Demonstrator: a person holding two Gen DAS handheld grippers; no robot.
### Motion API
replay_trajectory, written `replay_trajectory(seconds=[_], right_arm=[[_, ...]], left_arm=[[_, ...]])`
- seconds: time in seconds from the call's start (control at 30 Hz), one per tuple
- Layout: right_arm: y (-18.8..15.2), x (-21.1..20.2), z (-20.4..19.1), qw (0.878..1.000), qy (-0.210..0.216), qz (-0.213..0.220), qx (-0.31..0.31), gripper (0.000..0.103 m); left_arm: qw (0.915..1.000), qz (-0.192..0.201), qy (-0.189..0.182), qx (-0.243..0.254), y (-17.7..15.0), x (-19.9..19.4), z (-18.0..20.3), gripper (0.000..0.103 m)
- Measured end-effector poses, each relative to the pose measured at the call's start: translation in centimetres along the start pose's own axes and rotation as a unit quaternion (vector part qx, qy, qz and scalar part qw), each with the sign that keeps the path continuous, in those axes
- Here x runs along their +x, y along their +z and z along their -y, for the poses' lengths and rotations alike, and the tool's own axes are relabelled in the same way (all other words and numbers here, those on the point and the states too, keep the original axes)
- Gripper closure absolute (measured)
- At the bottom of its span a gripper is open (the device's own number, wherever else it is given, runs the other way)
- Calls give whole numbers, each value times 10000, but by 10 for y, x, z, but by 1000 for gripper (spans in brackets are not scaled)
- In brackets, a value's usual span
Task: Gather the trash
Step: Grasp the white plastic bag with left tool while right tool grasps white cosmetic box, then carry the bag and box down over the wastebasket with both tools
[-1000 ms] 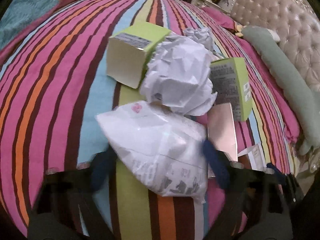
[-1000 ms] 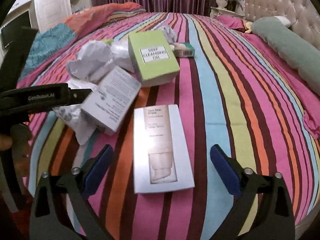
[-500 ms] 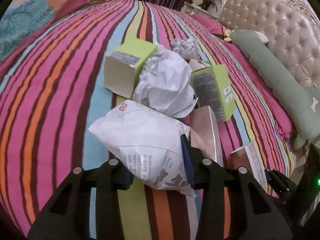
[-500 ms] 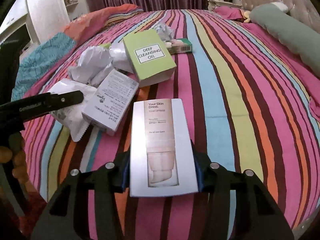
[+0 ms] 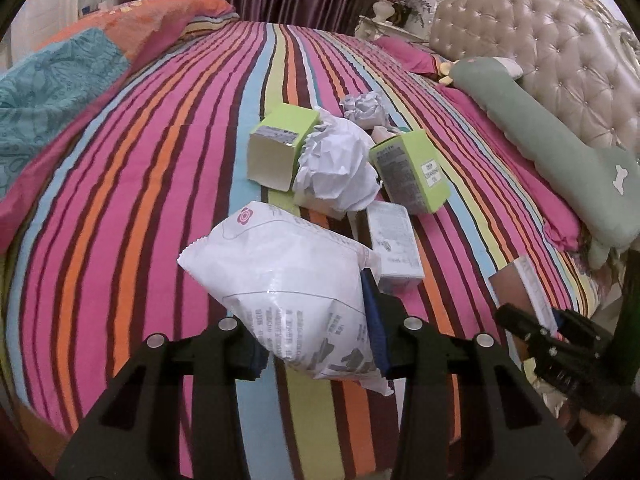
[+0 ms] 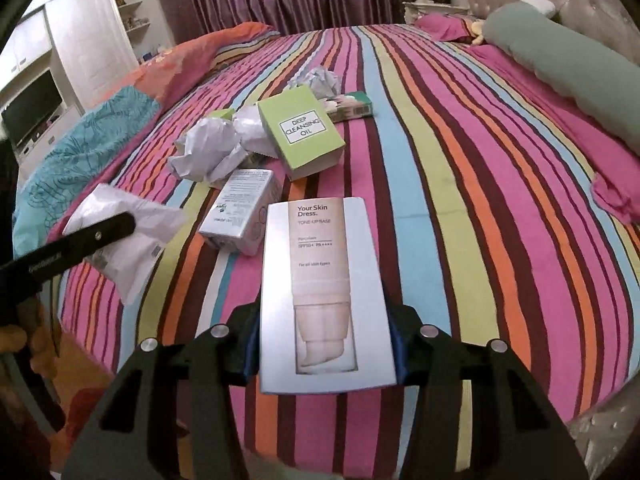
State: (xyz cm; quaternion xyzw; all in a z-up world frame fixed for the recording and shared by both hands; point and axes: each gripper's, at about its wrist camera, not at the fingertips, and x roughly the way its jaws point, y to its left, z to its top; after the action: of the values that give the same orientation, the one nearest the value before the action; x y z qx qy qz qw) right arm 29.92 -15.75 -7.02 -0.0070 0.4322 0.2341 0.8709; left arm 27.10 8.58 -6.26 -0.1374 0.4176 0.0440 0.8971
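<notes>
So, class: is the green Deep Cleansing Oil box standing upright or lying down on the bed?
Lying down. The green box rests on a broad side on the striped bed, label facing up.

Two close wrist views angled down, sharing the striped bed [image 5: 168, 184].
</notes>
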Motion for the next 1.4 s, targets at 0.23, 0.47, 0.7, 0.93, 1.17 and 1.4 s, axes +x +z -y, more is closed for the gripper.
replay_trajectory(seconds=[0.23, 0.47, 0.7, 0.93, 1.17, 1.4], right_arm=[[-16, -27, 3, 9997, 114, 37, 199, 56], [-41, -55, -4, 9996, 185, 66, 209, 56], [-67, -74, -17, 9992, 351, 4, 203, 56], [-99, -83, -33, 9986, 477, -200, 119, 56], [-139, -78, -43, 9965, 558, -584, 192, 56], [-184, -47, -44, 9864, 666, -1386, 583, 56]], left_arm=[[10000, 3, -26, 21, -29, -31, -2, 64], [9998, 1, -76, 183, -64, -62, 1, 64], [9994, -23, -133, 332, -100, -90, 7, 64], [9983, -241, -228, 487, -146, -108, 16, 64], [9952, -633, -254, 694, -193, -101, 25, 64], [9895, -1210, -208, 757, -233, -74, 25, 64]])
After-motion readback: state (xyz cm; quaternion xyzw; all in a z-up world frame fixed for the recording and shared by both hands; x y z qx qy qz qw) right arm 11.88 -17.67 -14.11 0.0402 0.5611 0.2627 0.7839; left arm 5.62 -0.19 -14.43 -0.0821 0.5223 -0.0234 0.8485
